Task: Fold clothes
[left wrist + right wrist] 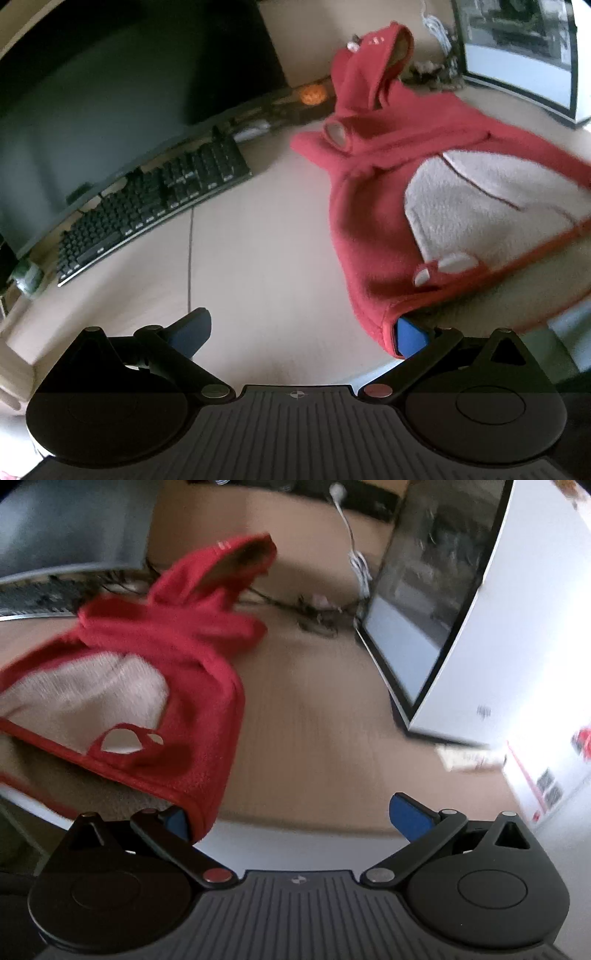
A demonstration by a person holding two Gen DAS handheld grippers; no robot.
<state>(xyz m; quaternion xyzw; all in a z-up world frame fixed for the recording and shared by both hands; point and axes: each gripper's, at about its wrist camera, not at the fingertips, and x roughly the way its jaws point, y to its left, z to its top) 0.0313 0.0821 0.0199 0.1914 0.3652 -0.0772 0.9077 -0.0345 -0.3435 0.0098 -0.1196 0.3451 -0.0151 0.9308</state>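
A red fleece hooded garment with a cream belly panel lies spread on the beige desk, hood toward the back. My left gripper is open; the garment's near hem corner drapes over its right finger, and the left finger is bare. In the right wrist view the same garment sits at the left. My right gripper is open too, with the hem corner lying over its left finger and its right finger free. The view is motion-blurred.
A black keyboard and a dark monitor stand at the left back. A white box with a dark framed panel stands at the right. Tangled cables and a white cord lie behind the garment.
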